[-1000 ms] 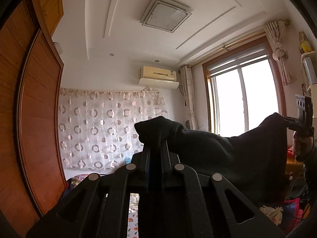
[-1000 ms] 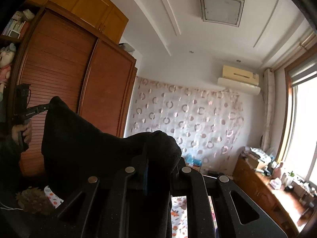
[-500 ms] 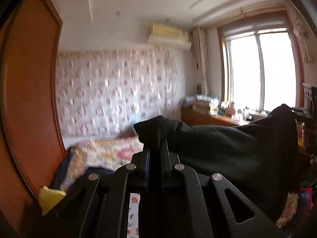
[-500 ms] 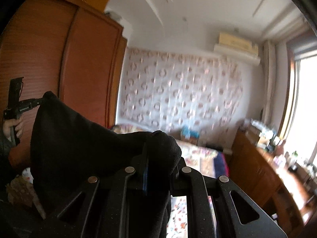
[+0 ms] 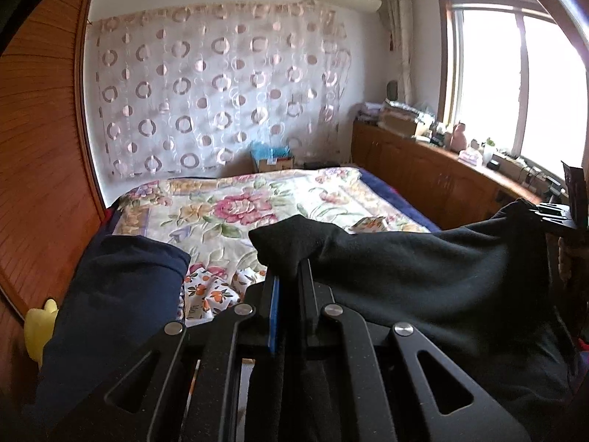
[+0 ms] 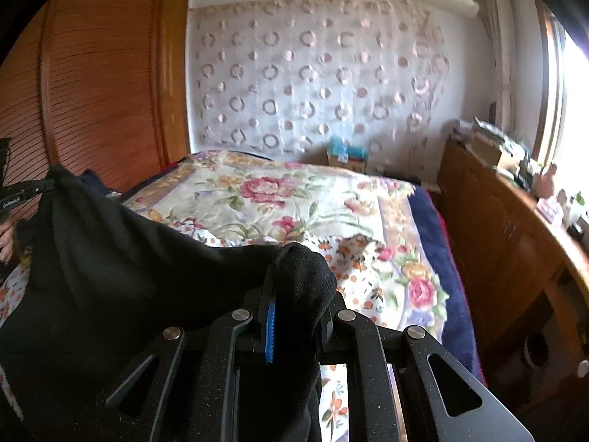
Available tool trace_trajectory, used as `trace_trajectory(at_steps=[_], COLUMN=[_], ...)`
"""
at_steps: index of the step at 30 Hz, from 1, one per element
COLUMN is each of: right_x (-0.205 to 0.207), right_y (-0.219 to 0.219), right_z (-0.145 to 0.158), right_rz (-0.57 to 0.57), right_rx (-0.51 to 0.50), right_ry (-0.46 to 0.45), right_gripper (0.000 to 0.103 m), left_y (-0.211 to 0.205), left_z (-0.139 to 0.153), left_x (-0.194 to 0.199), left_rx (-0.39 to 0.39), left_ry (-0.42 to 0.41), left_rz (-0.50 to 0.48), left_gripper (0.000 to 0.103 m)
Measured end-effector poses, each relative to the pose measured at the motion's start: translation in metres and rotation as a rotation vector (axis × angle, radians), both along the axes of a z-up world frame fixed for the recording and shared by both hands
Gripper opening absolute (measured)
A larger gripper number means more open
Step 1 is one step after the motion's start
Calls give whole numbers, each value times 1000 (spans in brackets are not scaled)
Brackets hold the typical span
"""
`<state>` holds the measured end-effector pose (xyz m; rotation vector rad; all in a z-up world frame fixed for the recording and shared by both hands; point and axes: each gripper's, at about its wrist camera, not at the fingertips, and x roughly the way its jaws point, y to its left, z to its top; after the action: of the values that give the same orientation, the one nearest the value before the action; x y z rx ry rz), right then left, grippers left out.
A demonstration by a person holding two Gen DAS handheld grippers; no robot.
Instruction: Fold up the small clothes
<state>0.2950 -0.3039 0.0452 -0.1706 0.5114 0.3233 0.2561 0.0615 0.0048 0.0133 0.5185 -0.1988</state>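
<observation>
A black garment [image 5: 423,276] hangs stretched in the air between my two grippers, above a bed with a floral cover [image 5: 235,206]. My left gripper [image 5: 289,276] is shut on one bunched corner of it. My right gripper [image 6: 294,287] is shut on the opposite corner [image 6: 302,269]. In the left wrist view the right gripper [image 5: 556,213] shows at the far right edge, pinching the cloth. In the right wrist view the left gripper [image 6: 22,191] shows at the far left with a hand [image 6: 5,235] under it. The garment's lower part sags out of sight below both cameras.
A dark navy garment [image 5: 121,294] lies at the bed's left side, beside a yellow object [image 5: 38,324]. A wooden wardrobe [image 6: 92,84] stands on the left, a wooden cabinet [image 6: 508,250] with clutter under the window on the right. A box [image 5: 272,160] sits beyond the bed.
Both grippers have swung down from pointing at the ceiling to pointing over the bed, carrying the black garment lower. Both grips are unchanged.
</observation>
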Motion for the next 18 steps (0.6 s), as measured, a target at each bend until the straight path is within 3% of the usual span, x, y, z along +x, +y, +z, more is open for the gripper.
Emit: trace_trajectory(at_steps=[5, 12, 15, 16, 18], right_x=[19, 48, 53, 51, 41], right_y=[-9, -7, -5, -6, -8], right_z=[-21, -25, -27, -23, -17], right_rz=[-7, -13, -40, -47, -55], right_rx=[-9, -29, -53, -58, -60], right_ry=[66, 124, 132, 130, 119], right_gripper=[15, 18, 35, 43, 53], left_y=[-6, -5, -5, -6, -9], left_z=[-26, -48, -46, -45, -44], left_x=[23, 42, 41, 38, 29], left_rx=[11, 10, -5, -9, -6], left_ry=[78, 158, 182, 181, 175], left_rz=[-6, 23, 3, -6, -26], left_gripper=[9, 14, 33, 45, 56])
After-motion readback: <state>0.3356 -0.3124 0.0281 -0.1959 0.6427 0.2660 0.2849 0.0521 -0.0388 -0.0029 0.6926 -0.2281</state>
